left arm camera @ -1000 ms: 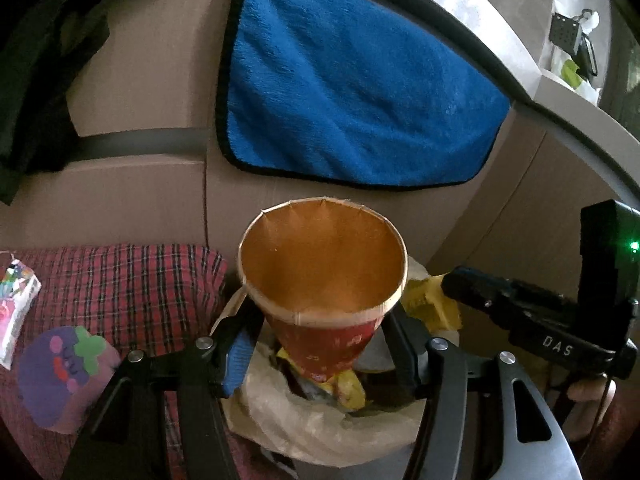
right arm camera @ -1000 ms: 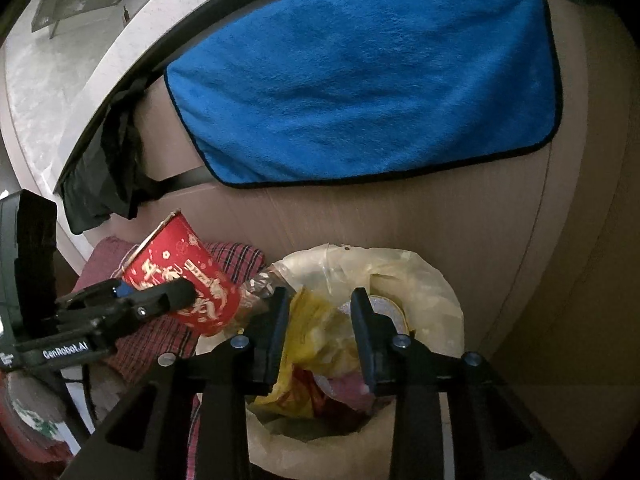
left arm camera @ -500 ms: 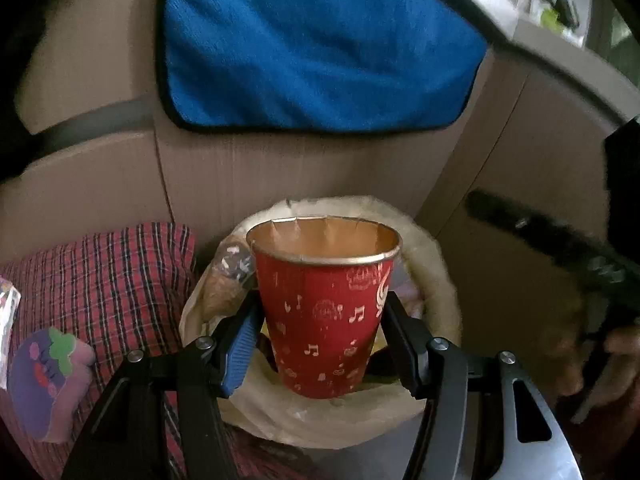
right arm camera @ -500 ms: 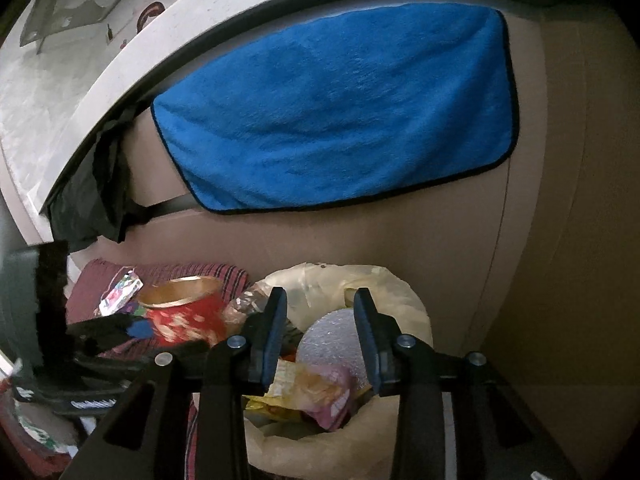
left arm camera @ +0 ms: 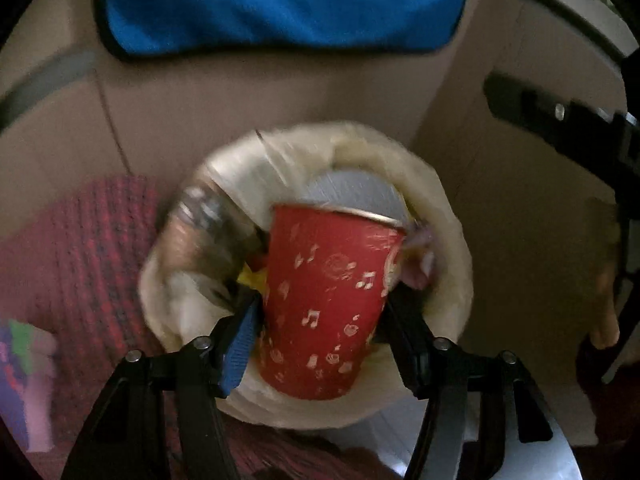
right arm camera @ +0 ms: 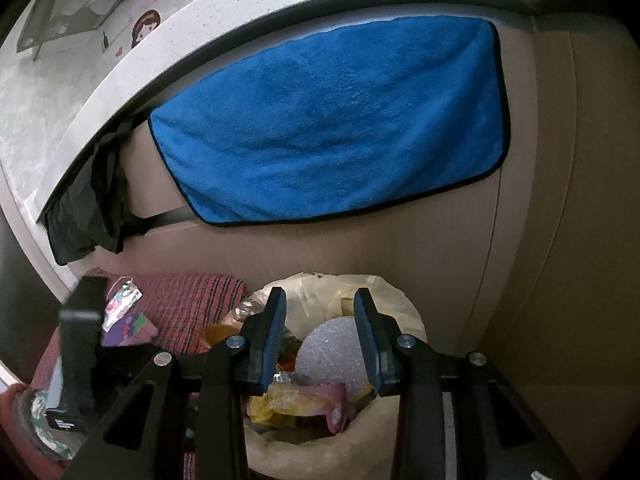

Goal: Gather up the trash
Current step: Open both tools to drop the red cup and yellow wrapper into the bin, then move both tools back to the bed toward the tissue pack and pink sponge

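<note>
A red paper cup [left arm camera: 328, 296] with white music notes is tilted, mouth away from me, over a bin lined with a cream bag [left arm camera: 448, 216]. My left gripper [left arm camera: 322, 304] is shut on the cup's lower half. The bin holds a silver disc [left arm camera: 352, 192], a clear bottle [left arm camera: 208, 224] and wrappers. My right gripper [right arm camera: 319, 312] hovers over the same bin [right arm camera: 404, 308], open, with nothing between its pads. Below it lie yellow and pink wrappers [right arm camera: 296, 400] and the silver disc [right arm camera: 332, 348]. The cup is hidden in the right wrist view.
A blue towel [right arm camera: 332, 120] hangs on the beige cabinet front behind the bin. A red plaid cloth [right arm camera: 188, 304] with a purple packet [right arm camera: 128, 324] lies left of the bin. Black fabric [right arm camera: 92, 216] hangs at far left. A hand [left arm camera: 604, 304] shows at right.
The left gripper tipped downward and sank, bringing the cup over the bin's opening. The right gripper's jaws widened, and the yellow wrapper seen between them dropped into the bin.
</note>
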